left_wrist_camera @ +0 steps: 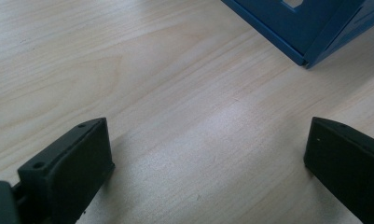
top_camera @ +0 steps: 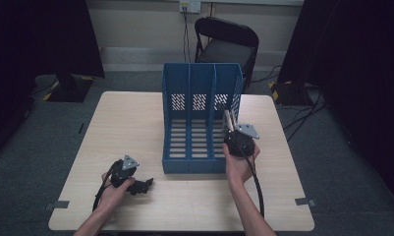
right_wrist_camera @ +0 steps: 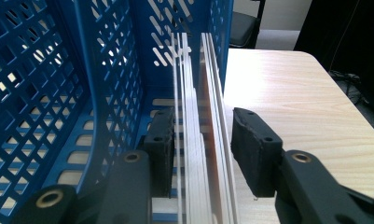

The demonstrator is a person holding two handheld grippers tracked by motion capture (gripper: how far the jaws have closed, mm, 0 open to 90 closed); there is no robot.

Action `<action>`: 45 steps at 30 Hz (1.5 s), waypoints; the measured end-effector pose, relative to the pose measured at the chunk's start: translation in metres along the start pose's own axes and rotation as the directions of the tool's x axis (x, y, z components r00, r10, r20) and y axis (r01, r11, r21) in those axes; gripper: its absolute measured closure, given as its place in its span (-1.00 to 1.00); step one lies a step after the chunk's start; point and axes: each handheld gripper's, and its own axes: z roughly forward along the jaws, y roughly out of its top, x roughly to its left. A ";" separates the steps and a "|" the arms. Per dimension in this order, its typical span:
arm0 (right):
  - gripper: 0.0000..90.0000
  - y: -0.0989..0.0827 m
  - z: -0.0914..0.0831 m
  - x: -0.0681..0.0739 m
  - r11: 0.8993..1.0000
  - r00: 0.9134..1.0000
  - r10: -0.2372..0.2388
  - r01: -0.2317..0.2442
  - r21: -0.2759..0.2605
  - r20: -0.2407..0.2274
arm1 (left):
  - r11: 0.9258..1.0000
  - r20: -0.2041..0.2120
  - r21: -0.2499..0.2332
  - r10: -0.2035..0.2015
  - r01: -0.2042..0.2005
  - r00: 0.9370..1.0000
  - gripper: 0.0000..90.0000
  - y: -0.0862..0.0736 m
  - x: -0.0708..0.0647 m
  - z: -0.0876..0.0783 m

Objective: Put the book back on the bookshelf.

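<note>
A blue three-slot file rack (top_camera: 199, 88) stands upright in the middle of the wooden table (top_camera: 130, 118). A thin stack of pale flat sheets (right_wrist_camera: 194, 93) stands on edge in its right-hand slot and pokes out at the front (top_camera: 227, 117). My right gripper (right_wrist_camera: 202, 119) straddles this stack, open: the left pad lies close against it and the right pad stands a little off. It sits at the rack's front right (top_camera: 230, 129). My left gripper (top_camera: 143, 186) rests on the table near the front left, open wide with bare wood between its jaws (left_wrist_camera: 208, 135).
The rack's lower front corner (left_wrist_camera: 306, 32) lies ahead of the left gripper. A black folding chair (top_camera: 226, 42) stands behind the table. Cables run over the floor at the right (top_camera: 302, 118). Dark curtains hang at both sides.
</note>
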 end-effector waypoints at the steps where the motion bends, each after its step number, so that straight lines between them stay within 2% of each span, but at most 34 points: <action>1: 0.33 0.000 0.000 0.000 1.000 1.000 0.000 0.000 0.000 0.000 | 1.000 0.000 0.000 0.000 0.000 1.000 -1.00 0.000 0.000 0.000; 6: 0.26 0.001 -0.002 -0.002 1.000 0.999 -0.002 0.002 0.006 -0.034 | 1.000 -0.001 0.000 -0.001 0.001 1.000 -1.00 0.000 0.000 0.000; 11: 0.24 0.001 -0.003 -0.003 1.000 0.999 -0.001 0.002 0.007 -0.042 | 1.000 -0.001 0.000 -0.001 0.001 1.000 -1.00 0.000 0.000 0.000; 15: 0.23 0.003 -0.007 -0.006 1.000 0.999 0.002 -0.002 -0.009 -0.051 | 1.000 -0.001 0.000 -0.001 0.001 1.000 -1.00 0.000 0.000 0.000; 16: 0.23 0.002 -0.009 -0.008 1.000 0.998 0.012 -0.014 -0.023 -0.067 | 1.000 -0.001 0.000 -0.001 0.001 1.000 -1.00 0.000 0.000 0.000; 18: 0.22 0.002 -0.010 -0.008 1.000 0.998 0.012 -0.014 -0.026 -0.064 | 1.000 -0.001 0.000 -0.001 0.001 1.000 -1.00 0.000 0.000 0.000; 25: 0.16 0.005 -0.017 -0.014 0.999 0.989 0.007 -0.012 -0.031 -0.146 | 1.000 0.000 0.000 -0.001 0.001 1.000 -1.00 0.000 0.000 0.000; 29: 0.04 0.007 -0.018 -0.019 1.000 0.976 -0.002 0.001 -0.008 -0.217 | 1.000 0.000 0.000 -0.001 0.001 1.000 -1.00 0.000 0.000 0.000; 32: -0.06 0.007 -0.020 -0.023 1.000 0.970 0.003 -0.004 -0.002 -0.244 | 1.000 0.000 0.000 -0.002 0.002 1.000 -1.00 0.000 0.000 0.000; 35: -0.21 0.008 -0.023 -0.028 1.000 0.954 -0.009 0.011 0.006 -0.300 | 1.000 0.000 0.000 -0.001 0.001 1.000 -1.00 0.000 0.000 0.000; 37: -0.28 0.009 -0.025 -0.029 1.000 0.948 -0.023 0.026 0.006 -0.317 | 1.000 0.000 0.000 -0.002 0.002 1.000 -1.00 0.000 0.000 0.000; 38: -0.31 0.009 -0.027 -0.030 0.999 0.943 -0.027 0.033 0.010 -0.332 | 1.000 0.000 0.000 -0.001 0.001 1.000 -1.00 0.000 0.000 0.000; 39: -0.36 0.009 -0.029 -0.032 0.999 0.934 -0.032 0.040 0.015 -0.356 | 1.000 0.000 0.000 -0.001 0.001 1.000 -1.00 0.000 0.000 0.000; 40: -0.42 0.008 -0.032 -0.035 0.999 0.919 -0.032 0.045 0.024 -0.392 | 1.000 0.000 0.000 -0.002 0.002 1.000 -1.00 0.000 0.000 0.000; 41: -0.42 0.008 -0.032 -0.035 0.999 0.919 -0.032 0.045 0.024 -0.392 | 1.000 0.000 0.000 -0.001 0.001 1.000 -1.00 0.000 0.000 0.000; 43: -0.47 0.007 -0.034 -0.039 0.998 0.906 -0.019 0.042 0.045 -0.422 | 1.000 0.000 0.000 -0.002 0.002 1.000 -1.00 0.000 0.000 0.000; 44: -0.49 0.006 -0.036 -0.041 0.998 0.903 -0.019 0.042 0.046 -0.430 | 1.000 0.000 0.000 -0.002 0.002 1.000 -1.00 0.000 0.000 0.000; 45: -0.49 0.005 -0.037 -0.042 0.997 0.903 -0.027 0.052 0.048 -0.429 | 1.000 0.000 0.000 -0.001 0.001 1.000 -1.00 0.000 0.000 0.000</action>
